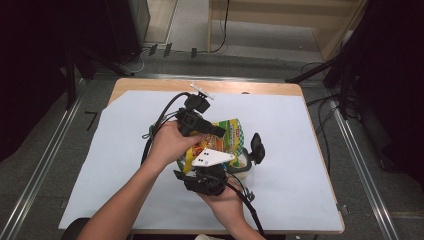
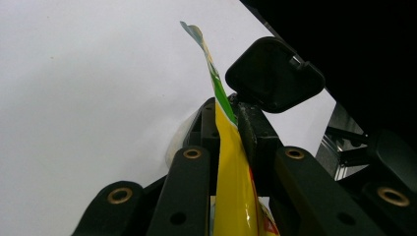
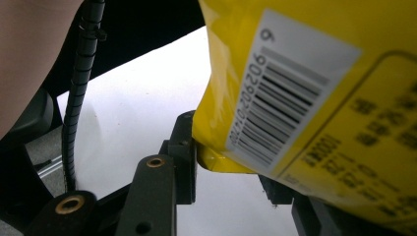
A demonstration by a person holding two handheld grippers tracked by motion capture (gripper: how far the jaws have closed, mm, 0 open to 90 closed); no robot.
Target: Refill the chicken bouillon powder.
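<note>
Yellow snack bag [image 1: 227,137] hangs above the middle of the counter [image 1: 280,200], over its white sheet, held between both tools. In the left gripper view, the left gripper [image 2: 231,142] has its jaws pinched narrow on the bag's [image 2: 236,196] thin upper edge, the green and yellow film standing up between them, so that the bag runs edge-on straight up the middle of that view. In the right gripper view, the right gripper [image 3: 231,162] has its jaws set wider around a lower corner of the bag [image 3: 314,98]; the near jaw presses against the crimped seam, beside the white barcode label [image 3: 280,93], while the far jaw is mostly hidden behind the bag. In the high view the left gripper [image 1: 212,131] comes from the far side and the right gripper [image 1: 220,165] from the near edge.
</note>
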